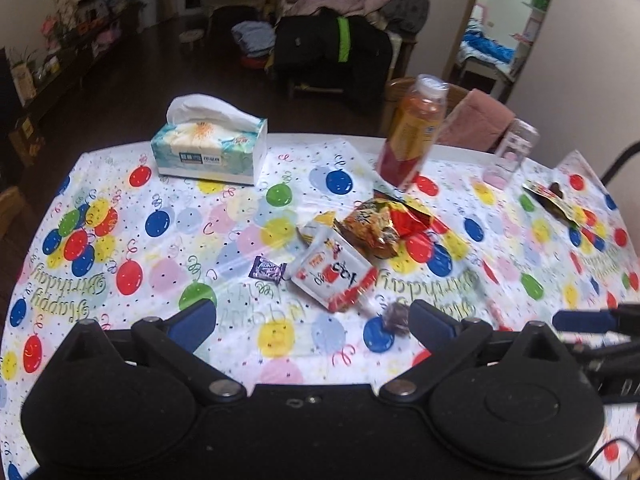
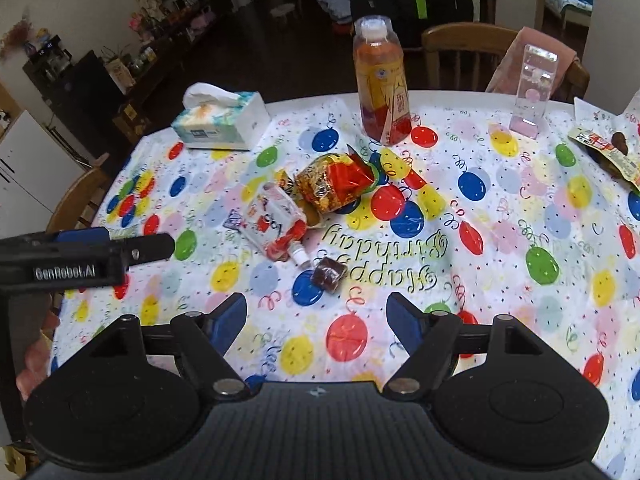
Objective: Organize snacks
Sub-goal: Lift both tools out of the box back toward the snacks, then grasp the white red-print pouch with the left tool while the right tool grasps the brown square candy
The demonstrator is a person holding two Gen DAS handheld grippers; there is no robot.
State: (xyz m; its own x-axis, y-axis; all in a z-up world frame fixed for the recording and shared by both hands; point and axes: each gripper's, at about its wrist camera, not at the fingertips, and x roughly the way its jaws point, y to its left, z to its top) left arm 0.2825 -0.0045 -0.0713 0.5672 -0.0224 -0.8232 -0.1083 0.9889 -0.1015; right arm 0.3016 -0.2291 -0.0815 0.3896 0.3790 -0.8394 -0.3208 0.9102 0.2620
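Both hand-held grippers agape, left, right, empty

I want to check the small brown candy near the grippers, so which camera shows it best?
The right wrist view: the brown candy lies in the open on the tablecloth, whole and fairly sharp. In the left wrist view, the candy is dim, blurred, and sits right beside a finger of the left gripper.

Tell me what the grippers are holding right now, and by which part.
Nothing. The left gripper and right gripper are both open above the table.
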